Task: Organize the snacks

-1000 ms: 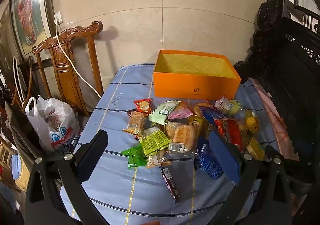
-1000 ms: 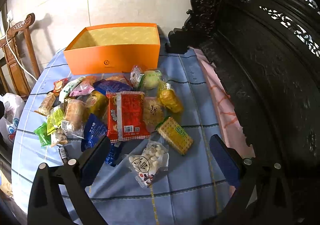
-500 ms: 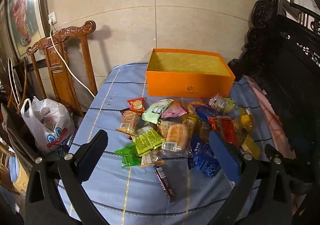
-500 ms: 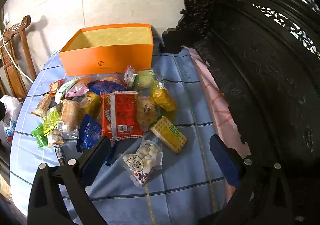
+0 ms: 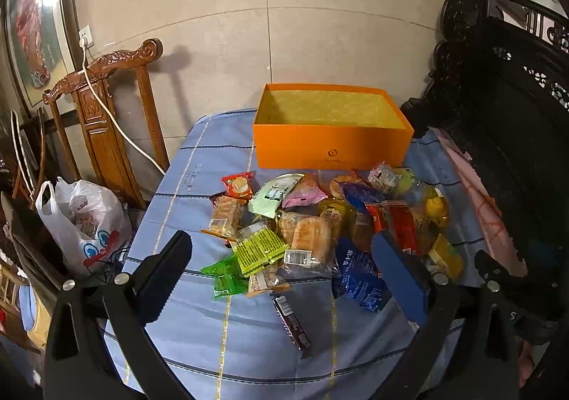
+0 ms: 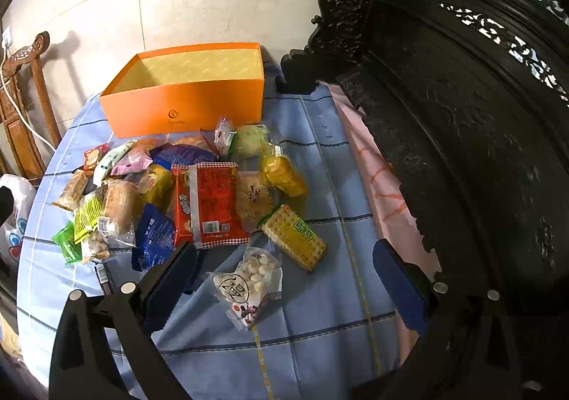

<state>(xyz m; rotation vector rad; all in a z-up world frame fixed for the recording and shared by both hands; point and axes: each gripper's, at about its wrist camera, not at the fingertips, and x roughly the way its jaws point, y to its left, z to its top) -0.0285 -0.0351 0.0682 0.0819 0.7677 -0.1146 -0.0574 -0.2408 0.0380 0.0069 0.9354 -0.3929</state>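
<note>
On a table covered with a blue striped cloth (image 5: 199, 186), an orange box (image 5: 332, 147) stands open at the far side, its yellow-lined inside bare, and a heap of snacks (image 5: 320, 222) lies loose just in front of it. Both grippers hover above the near edge of the table, apart from every packet. The left gripper (image 5: 281, 272) has its 2 fingers spread wide with nothing between them; past them lie a yellow-green sachet (image 5: 261, 248), a clear-wrapped bread roll (image 5: 311, 240), a green packet (image 5: 225, 275) and a dark chocolate bar (image 5: 291, 321) nearest the camera. The right gripper (image 6: 284, 279) is likewise wide and holds nothing; ahead of it sit a clear bag of white round candies (image 6: 250, 280), a yellow cracker pack (image 6: 295, 238) just beside it, a large red packet (image 6: 209, 204) and a blue packet (image 6: 154, 240) whose lower edge is hidden behind the left finger. At the far left of the heap a small red packet (image 5: 238, 184) lies close to the box wall. Left of the table stand a carved wooden chair (image 5: 106, 115) with a white cable (image 5: 117, 126) draped over it and a white plastic bag (image 5: 83, 222) on the floor. Dark carved furniture (image 6: 462, 115) fills the right side, touching the table's edge.
</note>
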